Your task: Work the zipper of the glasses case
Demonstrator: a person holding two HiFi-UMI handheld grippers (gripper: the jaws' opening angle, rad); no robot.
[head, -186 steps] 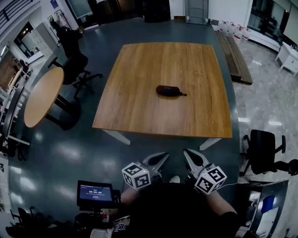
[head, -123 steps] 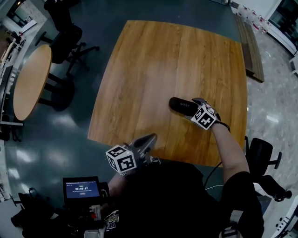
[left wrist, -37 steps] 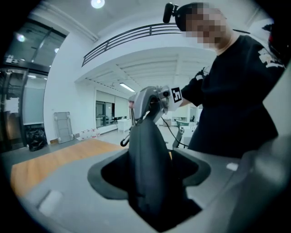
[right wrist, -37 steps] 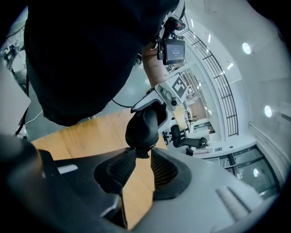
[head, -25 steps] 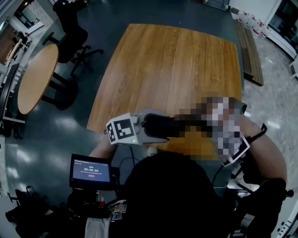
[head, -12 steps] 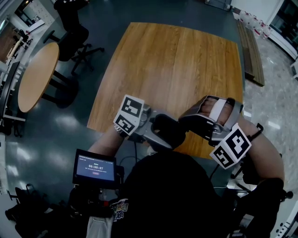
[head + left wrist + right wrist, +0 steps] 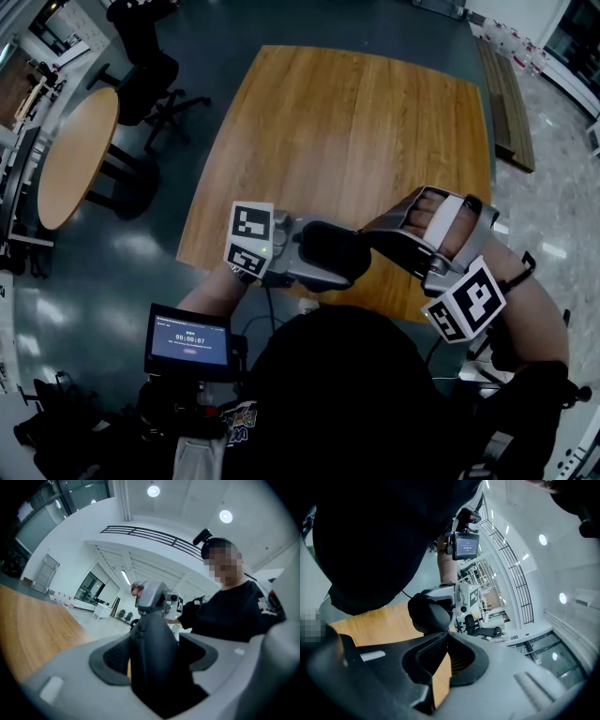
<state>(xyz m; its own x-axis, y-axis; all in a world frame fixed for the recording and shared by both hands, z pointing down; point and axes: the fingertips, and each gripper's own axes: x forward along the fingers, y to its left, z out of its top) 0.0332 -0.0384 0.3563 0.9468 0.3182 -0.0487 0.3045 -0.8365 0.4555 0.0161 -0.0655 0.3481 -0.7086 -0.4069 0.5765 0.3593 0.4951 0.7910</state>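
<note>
- Closest, the grey left gripper (image 7: 154,651), jaws wide and just closing a little, clasps the black oval zipped glasses case (image 7: 325,251) in mid-air.
- The grey right gripper (image 7: 446,635) has its jaws together at the case's end; the zipper pull is too small to make out.
- Beyond lies the square wooden table (image 7: 356,122).

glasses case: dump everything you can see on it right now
The glasses case is black, oblong, round-ended and matte. It is held in the air above the near edge of the table. The left tongs grip it across its width, their jaws having just closed slightly. The shut right tongs meet its end with their tips. No zipper pull can be made out.
</note>
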